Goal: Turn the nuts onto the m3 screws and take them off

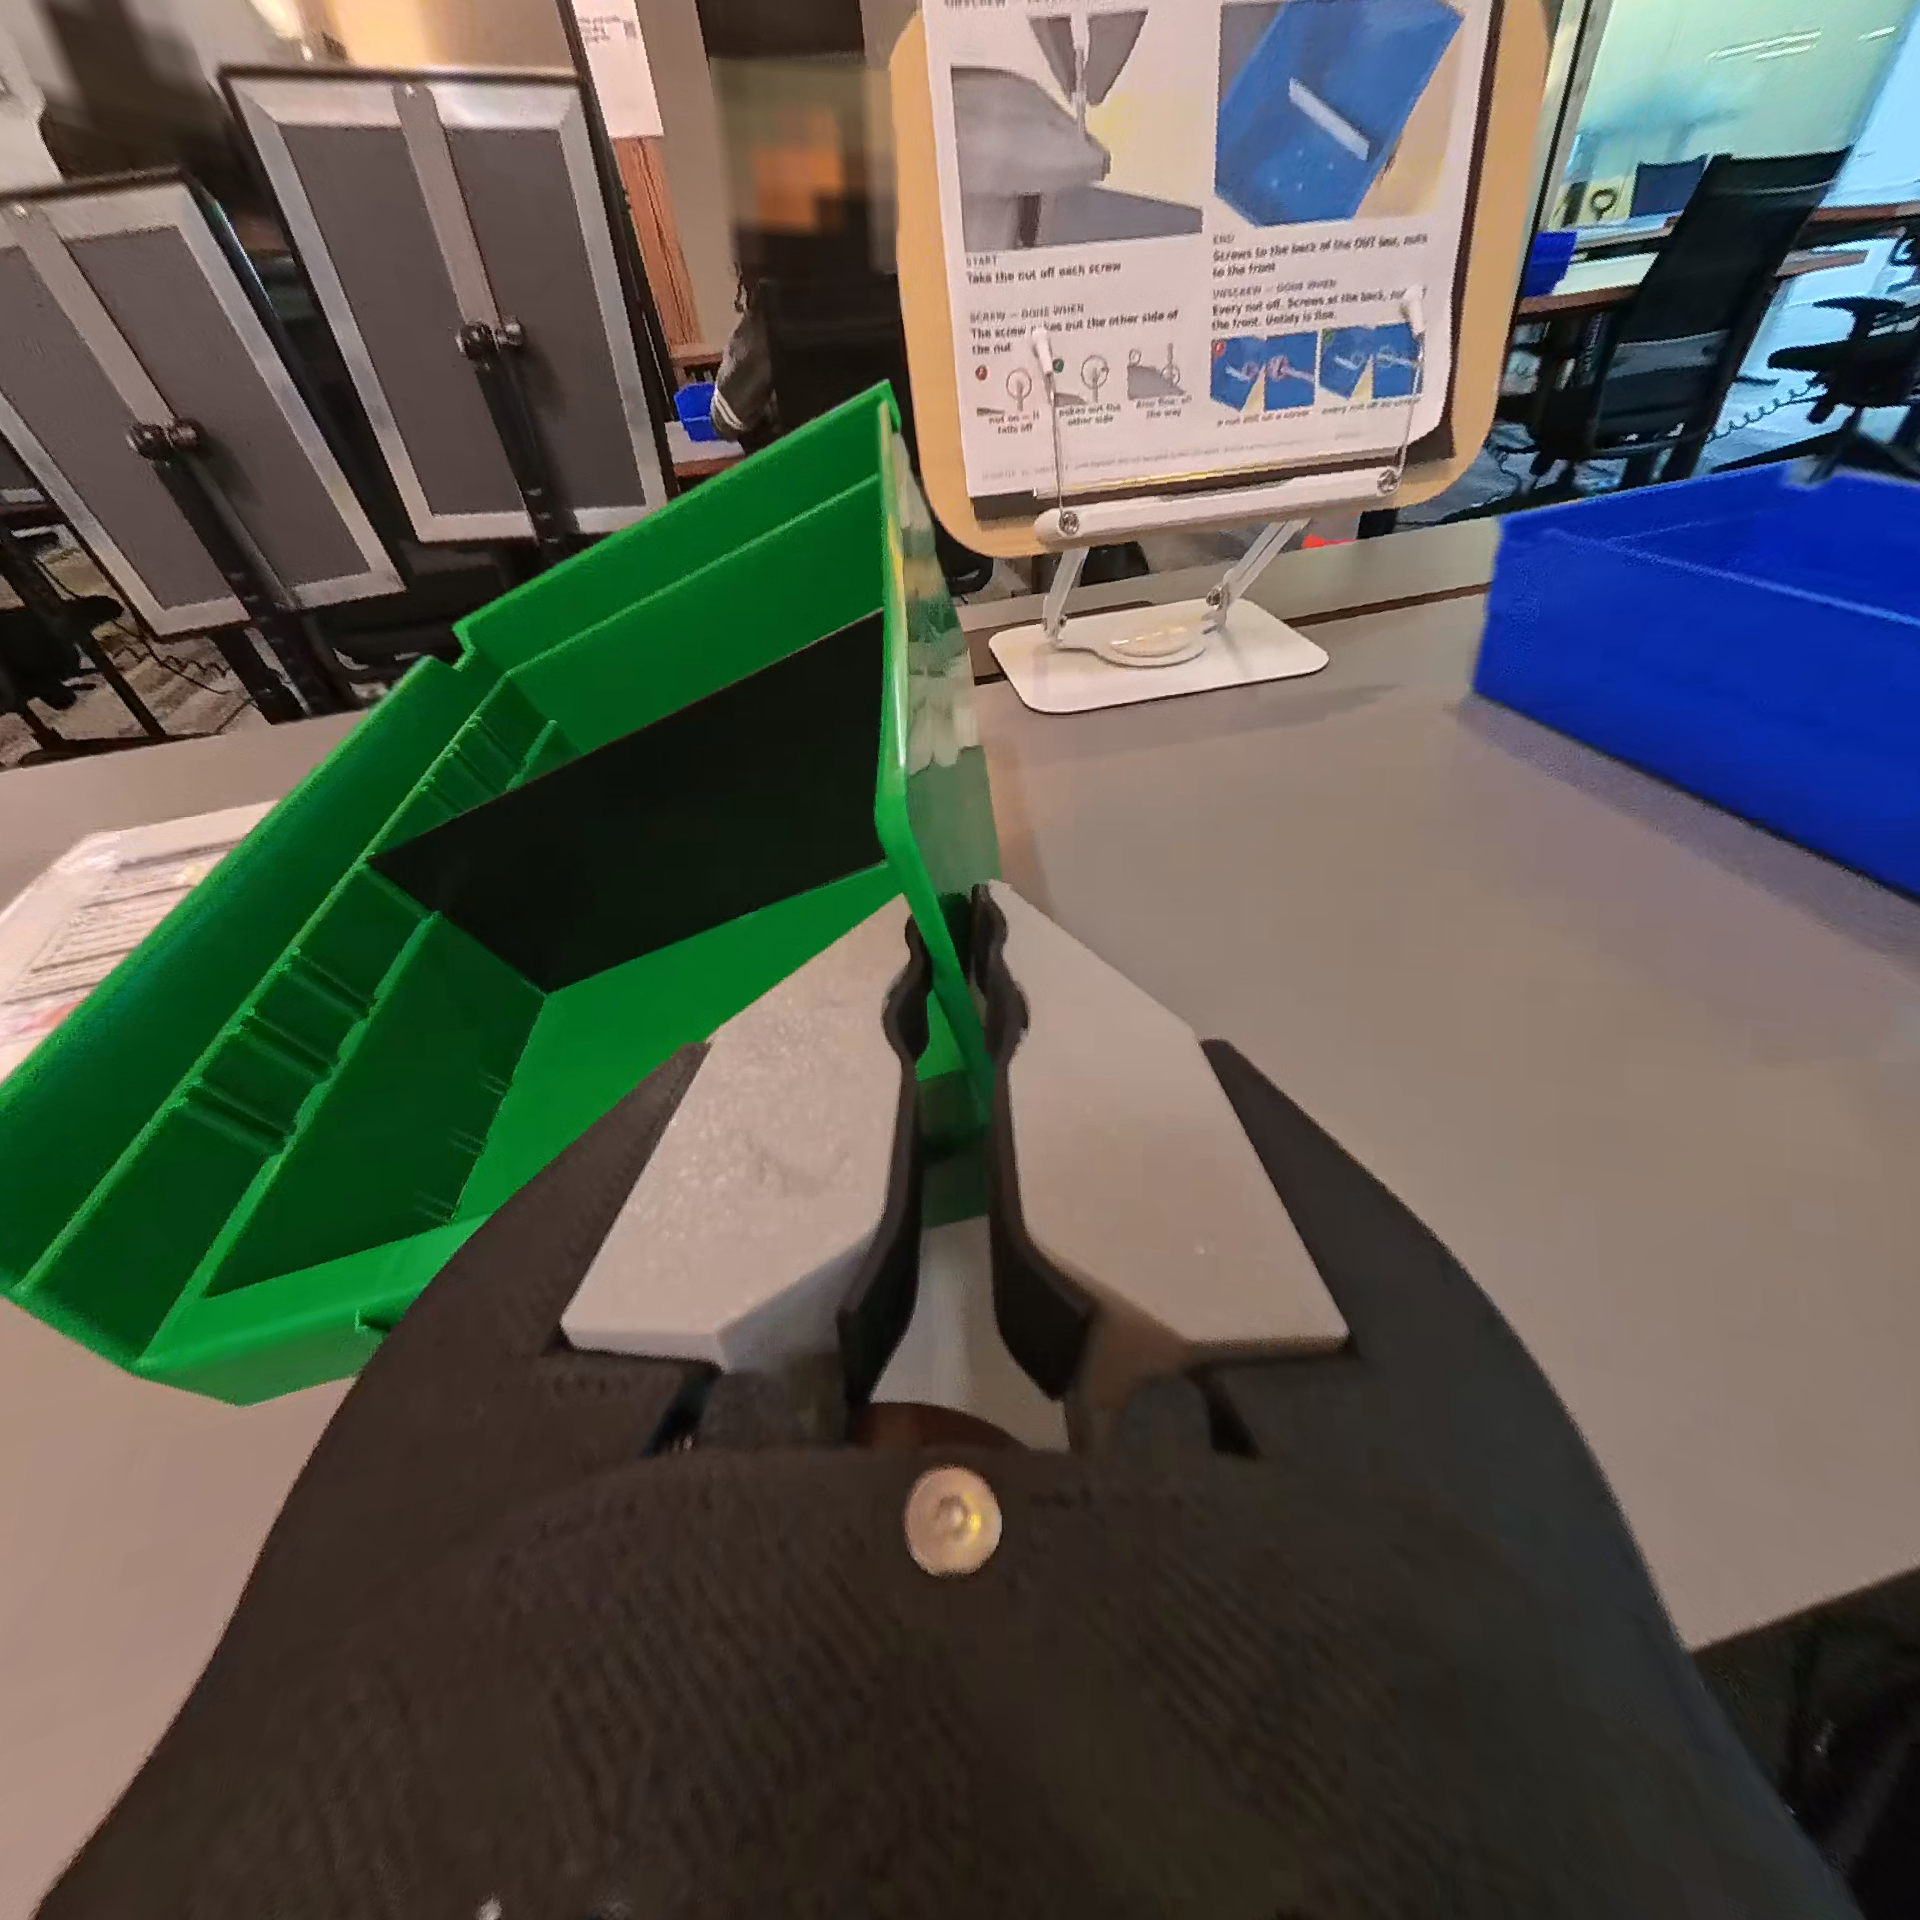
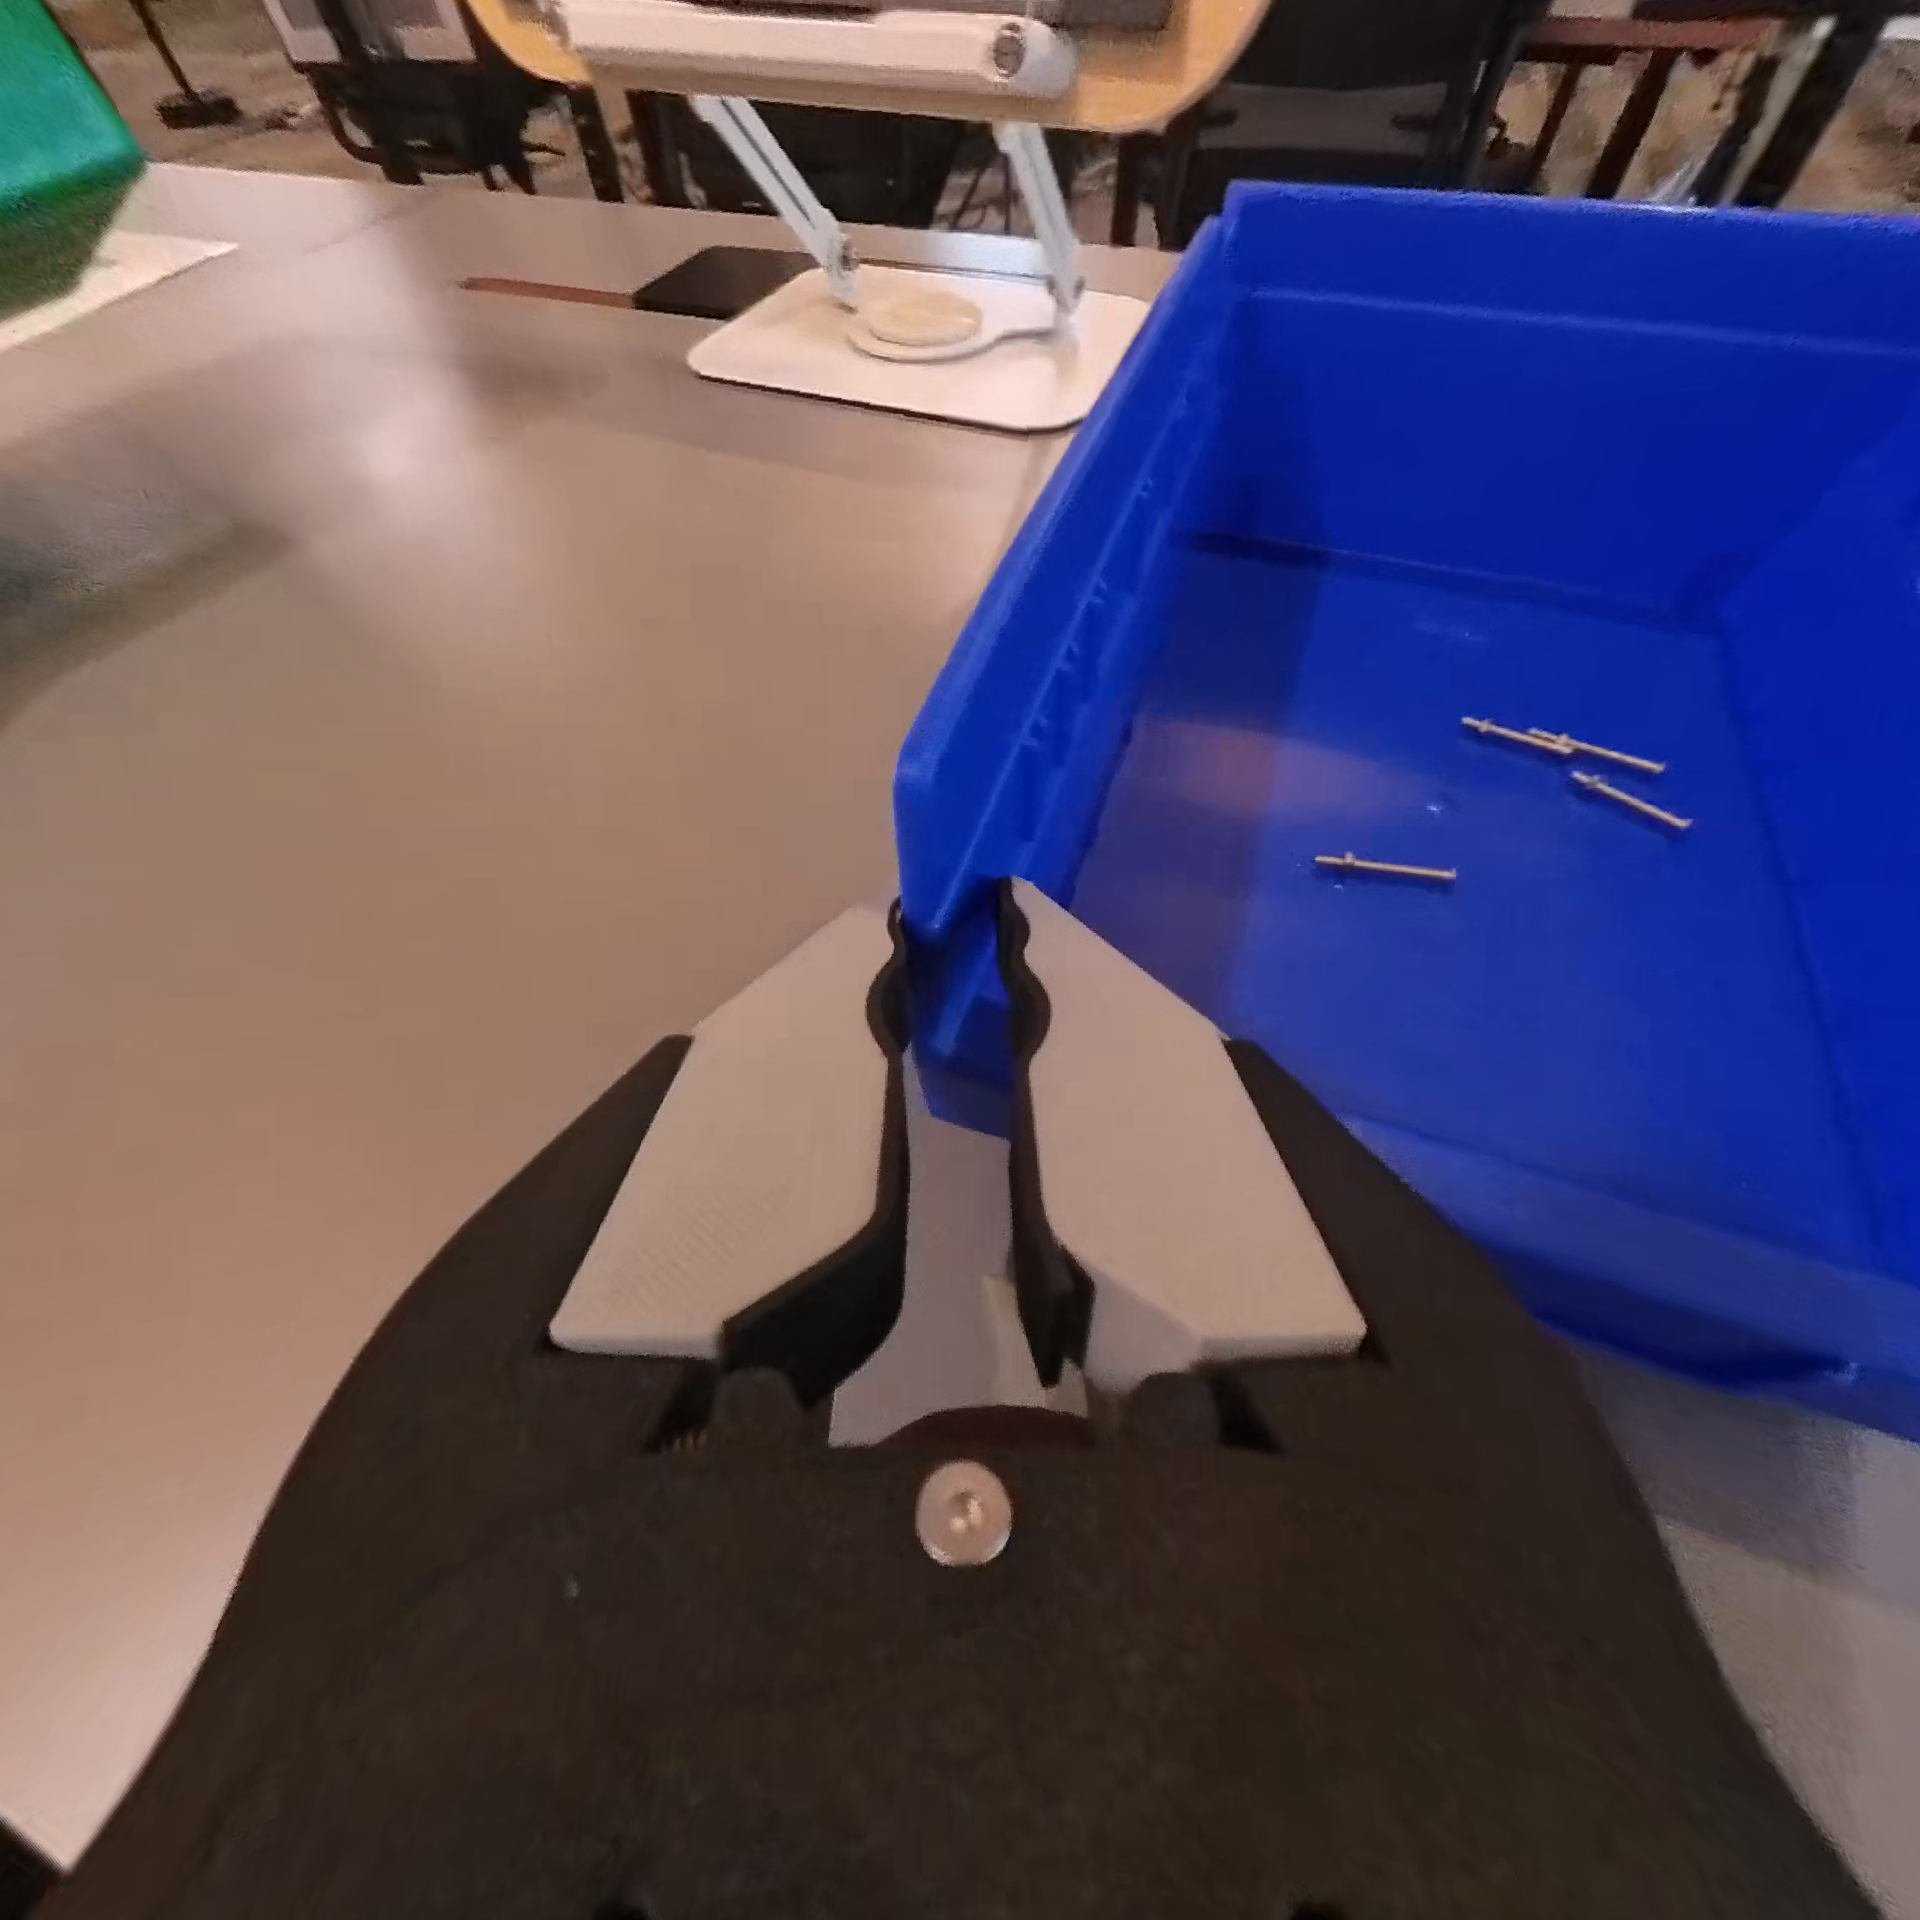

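Note:
My left gripper [image 1: 951,914] is shut on the right side wall of a green bin [image 1: 416,1039] and holds it tilted, one end lifted off the table. The green bin has a black mat on its floor and looks empty. My right gripper [image 2: 951,920] is shut on the near left corner of a blue bin [image 2: 1039,665]. Several thin m3 screws [image 2: 1387,868] lie on the blue bin's floor, each with a small nut near one end. The blue bin also shows at the right of the left wrist view [image 1: 1704,665].
A white stand [image 1: 1158,655] with an instruction sheet on a board [image 1: 1195,239] stands at the back of the grey table [image 1: 1351,987]. Papers [image 1: 94,914] lie at the left. Chairs and partitions stand behind the table. My hands' fingertips stand some 45 cm from each other.

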`<state>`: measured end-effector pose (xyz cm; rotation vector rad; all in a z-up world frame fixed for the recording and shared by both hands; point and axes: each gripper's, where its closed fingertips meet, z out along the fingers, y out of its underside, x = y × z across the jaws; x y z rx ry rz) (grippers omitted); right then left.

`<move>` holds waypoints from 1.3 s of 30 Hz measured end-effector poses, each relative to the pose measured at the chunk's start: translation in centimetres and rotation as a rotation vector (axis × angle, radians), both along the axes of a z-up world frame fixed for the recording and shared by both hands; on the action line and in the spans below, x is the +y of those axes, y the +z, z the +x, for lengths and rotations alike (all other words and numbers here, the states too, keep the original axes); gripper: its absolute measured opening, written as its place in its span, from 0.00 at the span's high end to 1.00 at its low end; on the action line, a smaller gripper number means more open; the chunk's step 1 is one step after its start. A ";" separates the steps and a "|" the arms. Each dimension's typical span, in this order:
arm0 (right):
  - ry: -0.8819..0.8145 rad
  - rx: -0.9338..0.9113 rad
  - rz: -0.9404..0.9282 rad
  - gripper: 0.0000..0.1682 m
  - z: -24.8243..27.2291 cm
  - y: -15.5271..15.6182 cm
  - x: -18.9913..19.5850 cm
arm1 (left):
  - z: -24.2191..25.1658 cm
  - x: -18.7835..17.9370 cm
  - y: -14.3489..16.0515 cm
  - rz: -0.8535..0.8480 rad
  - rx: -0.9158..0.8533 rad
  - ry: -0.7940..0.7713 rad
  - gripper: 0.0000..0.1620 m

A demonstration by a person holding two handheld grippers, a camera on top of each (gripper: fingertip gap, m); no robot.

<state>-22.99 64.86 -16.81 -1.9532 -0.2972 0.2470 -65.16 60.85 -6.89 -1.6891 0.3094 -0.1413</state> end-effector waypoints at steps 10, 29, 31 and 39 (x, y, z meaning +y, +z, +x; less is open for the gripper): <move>0.162 0.097 0.044 0.94 -14.7 0.7 -1.0 | -1.4 -3.6 2.7 0.092 0.004 0.003 0.99; 0.601 0.033 0.174 0.88 -40.5 4.9 -3.5 | -4.0 -5.3 5.8 0.154 0.050 0.062 0.99; 0.629 0.040 0.257 0.87 -37.6 7.2 -5.3 | -3.1 -5.5 6.9 0.176 0.072 0.040 0.99; 0.397 0.031 0.429 0.85 -15.6 13.6 -6.5 | 8.2 -9.1 13.1 0.357 0.132 -0.217 0.98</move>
